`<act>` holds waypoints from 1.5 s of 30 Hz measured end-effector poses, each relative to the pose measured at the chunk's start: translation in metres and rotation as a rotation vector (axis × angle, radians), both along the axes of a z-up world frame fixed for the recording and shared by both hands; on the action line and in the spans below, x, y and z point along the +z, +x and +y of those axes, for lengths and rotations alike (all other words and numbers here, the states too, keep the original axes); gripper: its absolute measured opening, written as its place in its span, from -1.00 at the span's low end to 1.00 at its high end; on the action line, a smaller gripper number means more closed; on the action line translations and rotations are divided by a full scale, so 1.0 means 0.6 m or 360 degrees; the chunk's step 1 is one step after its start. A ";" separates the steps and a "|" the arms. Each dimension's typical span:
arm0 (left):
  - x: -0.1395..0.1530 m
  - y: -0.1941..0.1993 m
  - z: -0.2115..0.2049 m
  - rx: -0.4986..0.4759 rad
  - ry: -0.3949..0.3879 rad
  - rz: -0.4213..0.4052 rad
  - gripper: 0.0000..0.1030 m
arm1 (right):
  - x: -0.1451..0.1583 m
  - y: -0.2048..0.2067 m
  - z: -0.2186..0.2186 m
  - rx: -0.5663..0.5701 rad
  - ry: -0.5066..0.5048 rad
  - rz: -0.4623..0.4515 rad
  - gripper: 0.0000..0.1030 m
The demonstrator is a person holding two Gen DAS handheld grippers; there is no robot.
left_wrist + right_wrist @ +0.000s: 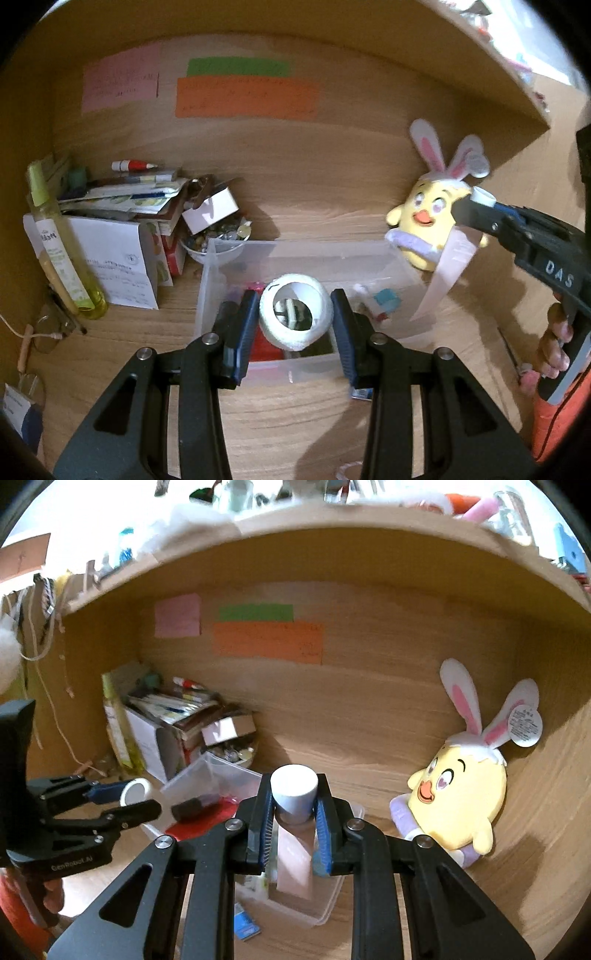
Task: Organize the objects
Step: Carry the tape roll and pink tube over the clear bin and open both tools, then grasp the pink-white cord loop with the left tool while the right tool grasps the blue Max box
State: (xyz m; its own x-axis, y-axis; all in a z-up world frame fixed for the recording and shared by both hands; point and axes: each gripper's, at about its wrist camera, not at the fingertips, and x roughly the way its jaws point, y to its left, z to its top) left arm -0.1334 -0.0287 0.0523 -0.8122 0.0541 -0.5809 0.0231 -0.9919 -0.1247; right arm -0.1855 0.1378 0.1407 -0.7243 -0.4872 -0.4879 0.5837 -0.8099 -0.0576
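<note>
Wood-grain desk (pixel 314 192) runs back to a wooden wall with pink, green and orange paper notes (pixel 246 98), under a cluttered shelf. Over a clear plastic bin (pixel 212 280) in the middle, the left gripper (pixel 294 321) clamps a white tape roll (pixel 293 317). The right gripper (pixel 295 823) clamps a white-capped tube (pixel 294 788) beside a yellow plush chick (pixel 458 801).
</note>
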 end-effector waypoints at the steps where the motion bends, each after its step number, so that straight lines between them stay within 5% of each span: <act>1: -0.006 -0.007 -0.004 0.0009 -0.0001 -0.0019 -0.24 | -0.006 -0.006 -0.004 0.0002 0.0017 -0.0012 -0.64; 14: -0.093 -0.085 -0.044 0.0059 0.0081 -0.0286 -0.24 | -0.108 -0.054 -0.076 0.0061 0.0307 -0.0173 -0.63; 28: -0.050 -0.027 -0.018 -0.0025 0.0018 -0.0163 -0.21 | -0.108 -0.048 -0.074 0.0184 0.0201 -0.0297 -0.51; 33: -0.057 0.008 0.000 -0.0066 -0.0001 -0.0170 -0.15 | -0.102 -0.022 -0.044 0.0218 0.0167 -0.0280 -0.18; 45: -0.139 0.081 0.040 -0.0176 0.0008 -0.0374 -0.10 | -0.145 0.047 0.002 0.0287 0.0208 -0.0326 0.10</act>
